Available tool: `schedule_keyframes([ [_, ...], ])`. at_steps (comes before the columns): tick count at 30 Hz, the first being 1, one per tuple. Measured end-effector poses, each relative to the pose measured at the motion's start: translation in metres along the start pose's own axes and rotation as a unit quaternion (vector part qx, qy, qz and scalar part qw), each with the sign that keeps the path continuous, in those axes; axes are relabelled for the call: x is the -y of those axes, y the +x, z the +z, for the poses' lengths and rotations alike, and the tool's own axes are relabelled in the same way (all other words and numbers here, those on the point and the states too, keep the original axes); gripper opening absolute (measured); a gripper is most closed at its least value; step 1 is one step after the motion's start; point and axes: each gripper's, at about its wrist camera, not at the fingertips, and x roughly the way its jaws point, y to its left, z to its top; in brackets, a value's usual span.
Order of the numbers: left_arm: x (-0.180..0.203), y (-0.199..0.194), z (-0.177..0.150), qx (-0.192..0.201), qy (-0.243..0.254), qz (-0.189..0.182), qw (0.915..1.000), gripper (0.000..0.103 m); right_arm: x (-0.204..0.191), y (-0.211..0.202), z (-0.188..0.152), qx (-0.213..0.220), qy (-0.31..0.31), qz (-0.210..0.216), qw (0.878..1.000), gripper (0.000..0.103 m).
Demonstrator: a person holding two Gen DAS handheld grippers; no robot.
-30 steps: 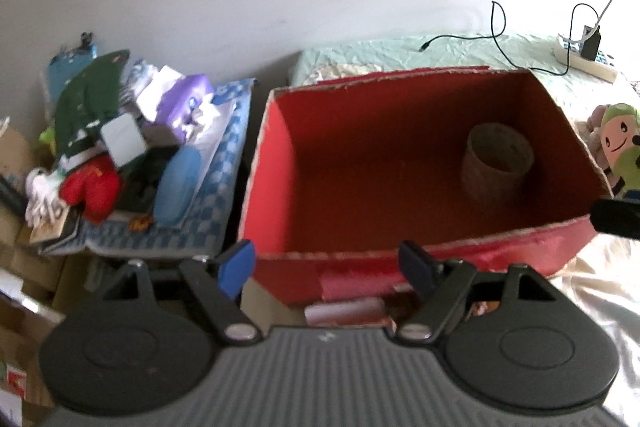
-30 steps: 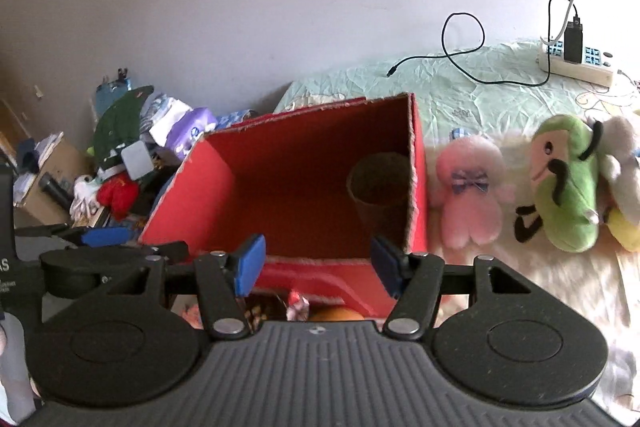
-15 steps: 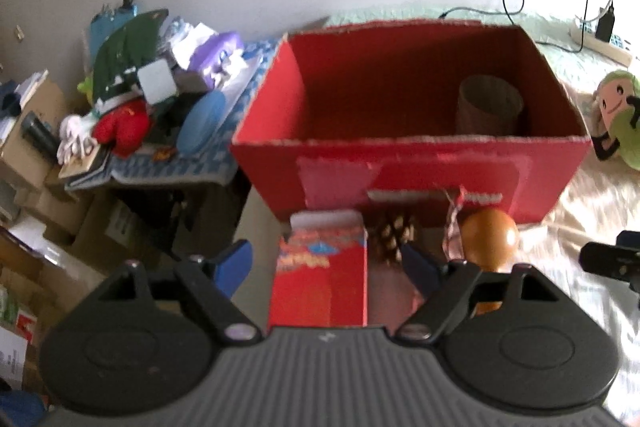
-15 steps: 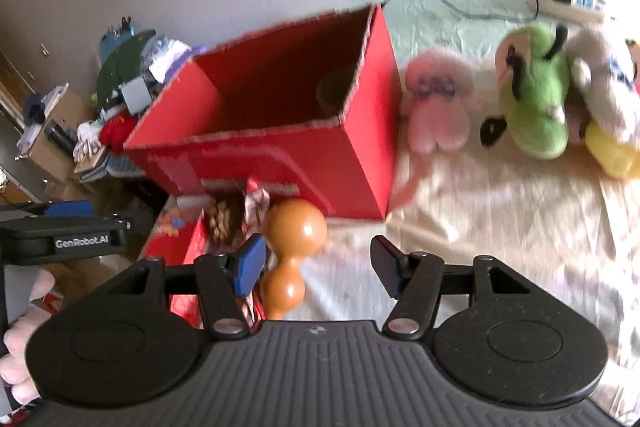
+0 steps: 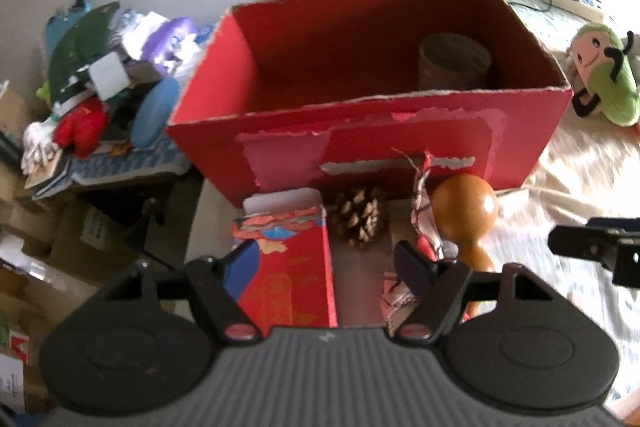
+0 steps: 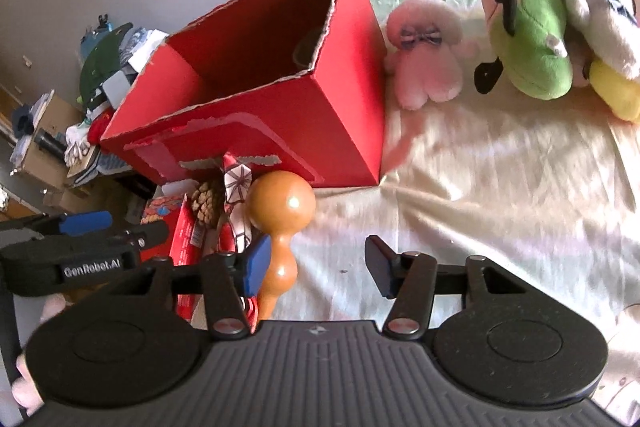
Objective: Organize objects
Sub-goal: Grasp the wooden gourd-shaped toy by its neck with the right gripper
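Both tongs have dropped and tipped down since a second ago. Back then the left tongs (image 5: pixel 326 259) mostly saw the inside of the red box (image 5: pixel 400 147); now the small red carton (image 5: pixel 288 267), pine cone (image 5: pixel 360 219) and wooden gourd (image 5: pixel 464 211) in front of it show. The right tongs (image 6: pixel 316 261) are closing with nothing between them, the gourd just beside the left finger. Left tongs closing too, around the carton but not pressing it.

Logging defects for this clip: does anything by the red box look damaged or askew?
Yes. The red box is worn: its top rim is ragged and its front has torn, peeled patches. The small red carton before it lies flat with its end flap open. Nothing looks spilled.
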Motion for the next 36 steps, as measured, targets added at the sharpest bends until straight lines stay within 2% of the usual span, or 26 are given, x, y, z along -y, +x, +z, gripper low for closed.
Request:
schedule_keyframes([
  [7, -0.006, 0.016, 0.0, -0.011, 0.024, -0.043, 0.9987, 0.079, 0.003, 0.021, 0.003, -0.019, 0.043, 0.02, 0.999, 0.057],
  [12, -0.019, 0.026, -0.001, -0.02, 0.019, -0.11, 0.9936, 0.073, 0.001, 0.037, 0.004, -0.035, 0.055, 0.019, 0.998, 0.057],
  [19, -0.034, 0.02, -0.008, -0.002, 0.031, -0.195, 0.9804, 0.067, -0.003, 0.054, 0.003, -0.042, 0.052, 0.014, 0.998, 0.057],
  [22, -0.038, 0.018, -0.009, 0.003, 0.036, -0.232, 0.9721, 0.067, -0.004, 0.063, 0.003, -0.049, 0.055, 0.017, 0.997, 0.057],
  [27, -0.029, 0.013, -0.009, 0.015, 0.065, -0.26, 0.9632, 0.067, -0.004, 0.071, 0.002, -0.04, 0.063, 0.034, 0.997, 0.055],
  [28, -0.026, 0.013, -0.009, 0.014, 0.072, -0.268, 0.9607, 0.067, -0.003, 0.071, 0.002, -0.039, 0.064, 0.036, 0.997, 0.049],
  [29, -0.022, 0.014, -0.009, 0.013, 0.078, -0.275, 0.9581, 0.067, -0.001, 0.071, 0.001, -0.042, 0.067, 0.047, 0.996, 0.039],
  [31, -0.014, 0.014, -0.008, 0.014, 0.092, -0.293, 0.9517, 0.067, 0.008, 0.069, -0.001, -0.049, 0.092, 0.068, 0.992, 0.033],
  [36, 0.015, 0.024, -0.007, 0.0, 0.129, -0.335, 0.9333, 0.067, 0.035, 0.053, -0.009, -0.037, 0.131, 0.065, 0.989, 0.031],
])
